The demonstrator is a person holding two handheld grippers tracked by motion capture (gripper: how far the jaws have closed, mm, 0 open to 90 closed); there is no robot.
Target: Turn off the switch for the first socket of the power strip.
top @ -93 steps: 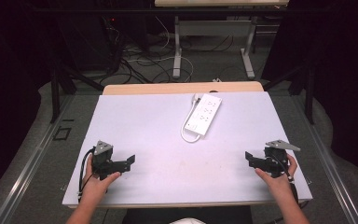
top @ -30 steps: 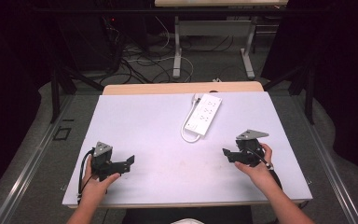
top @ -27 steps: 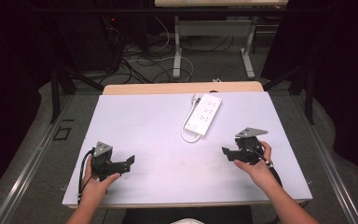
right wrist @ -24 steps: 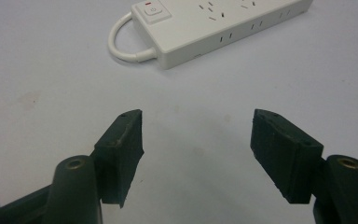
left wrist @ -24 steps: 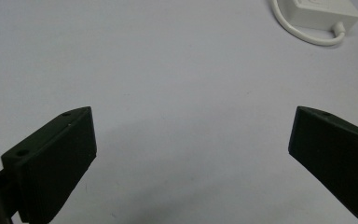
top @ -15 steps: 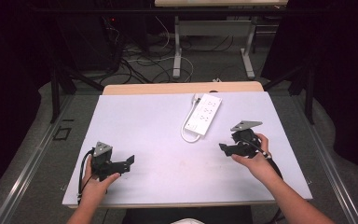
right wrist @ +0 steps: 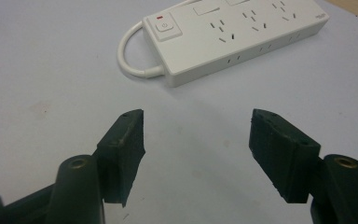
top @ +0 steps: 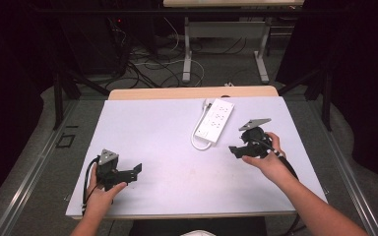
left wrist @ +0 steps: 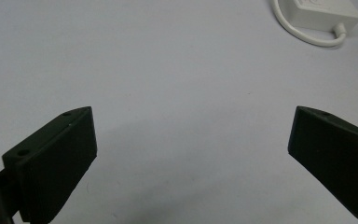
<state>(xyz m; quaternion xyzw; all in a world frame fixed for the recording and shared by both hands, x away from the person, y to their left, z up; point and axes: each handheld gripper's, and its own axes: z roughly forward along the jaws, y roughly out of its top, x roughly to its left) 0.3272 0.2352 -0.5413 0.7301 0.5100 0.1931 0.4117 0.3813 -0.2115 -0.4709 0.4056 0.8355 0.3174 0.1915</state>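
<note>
A white power strip (top: 215,120) lies toward the far edge of the table (top: 152,123). The right gripper (top: 235,150), jaws apart and empty, sits just beside it. The left gripper (top: 137,170), jaws wide apart and empty, rests near the front left edge, with bare tabletop between them.

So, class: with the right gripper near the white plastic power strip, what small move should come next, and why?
Probably ease the right gripper forward toward the white plastic power strip. Its jaws stand open and empty, and bare table lies between them and the strip's switch end.
</note>
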